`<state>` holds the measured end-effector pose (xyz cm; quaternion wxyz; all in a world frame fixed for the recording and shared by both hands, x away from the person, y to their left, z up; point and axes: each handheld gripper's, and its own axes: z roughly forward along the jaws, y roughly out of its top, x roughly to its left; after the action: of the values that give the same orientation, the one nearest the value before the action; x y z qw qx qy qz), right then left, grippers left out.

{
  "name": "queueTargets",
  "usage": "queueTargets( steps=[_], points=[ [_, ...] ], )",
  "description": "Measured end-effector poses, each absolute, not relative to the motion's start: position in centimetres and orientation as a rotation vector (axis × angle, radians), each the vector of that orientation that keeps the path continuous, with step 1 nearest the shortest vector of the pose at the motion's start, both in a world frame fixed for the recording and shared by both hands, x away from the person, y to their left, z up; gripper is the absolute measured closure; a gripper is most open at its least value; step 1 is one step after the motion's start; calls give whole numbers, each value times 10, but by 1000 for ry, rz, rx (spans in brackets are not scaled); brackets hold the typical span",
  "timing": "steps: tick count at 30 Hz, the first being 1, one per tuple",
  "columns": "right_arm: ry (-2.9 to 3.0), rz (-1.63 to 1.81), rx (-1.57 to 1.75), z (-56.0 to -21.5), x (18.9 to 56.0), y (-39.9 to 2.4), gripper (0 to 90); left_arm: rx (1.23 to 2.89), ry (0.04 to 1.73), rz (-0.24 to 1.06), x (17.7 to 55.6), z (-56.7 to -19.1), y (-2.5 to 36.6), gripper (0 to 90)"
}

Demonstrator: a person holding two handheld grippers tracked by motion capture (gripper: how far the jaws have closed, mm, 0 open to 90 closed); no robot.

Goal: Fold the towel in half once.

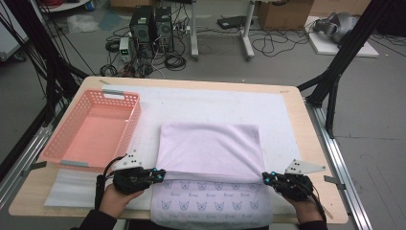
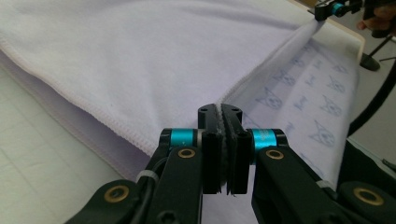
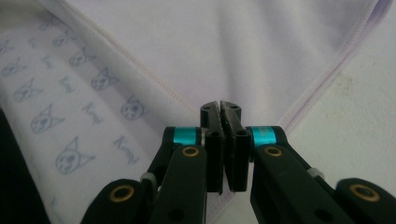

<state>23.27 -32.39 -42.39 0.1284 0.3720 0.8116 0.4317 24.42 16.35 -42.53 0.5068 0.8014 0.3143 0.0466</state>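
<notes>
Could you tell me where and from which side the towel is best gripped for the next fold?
Probably the two near corners of the towel's folded top layer, taken from the person's side: that hemmed edge lies free on the printed layer. The left gripper and right gripper are shut on them.

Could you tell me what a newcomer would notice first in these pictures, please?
A pale lilac towel lies folded mid-table, its cat-printed side showing along the near edge. The left gripper and right gripper each pinch a near corner of its top layer. An empty pink basket sits at the left.
</notes>
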Motion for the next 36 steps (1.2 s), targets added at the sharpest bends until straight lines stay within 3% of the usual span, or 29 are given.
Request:
queueTargets(
  steps=[11,15,16,18,19,22,28,36],
  points=[
    [2406,1257,1026,-411,201,-329,888,2004,727,55,222,-422,165,862],
    [2428,1241,1015,-408,188,-332,898,2020,724,31,220,-422,167,819],
    [2424,1242,1020,-408,187,-333,895,2014,731,28,221,-423,167,780],
    [2396,1242,1039,-409,188,-334,892,1977,782,49,226,-424,167,578],
    [2384,1242,1046,-410,190,-334,878,1963,791,65,227,-424,167,521],
    [2342,1223,1083,-415,198,-332,808,1887,848,142,234,-424,169,438],
    [2247,1167,1140,-420,216,-328,755,1831,994,273,254,-430,173,436],
    [2231,1077,1260,-437,250,-318,736,1826,1024,335,277,-436,163,443]
  ],
)
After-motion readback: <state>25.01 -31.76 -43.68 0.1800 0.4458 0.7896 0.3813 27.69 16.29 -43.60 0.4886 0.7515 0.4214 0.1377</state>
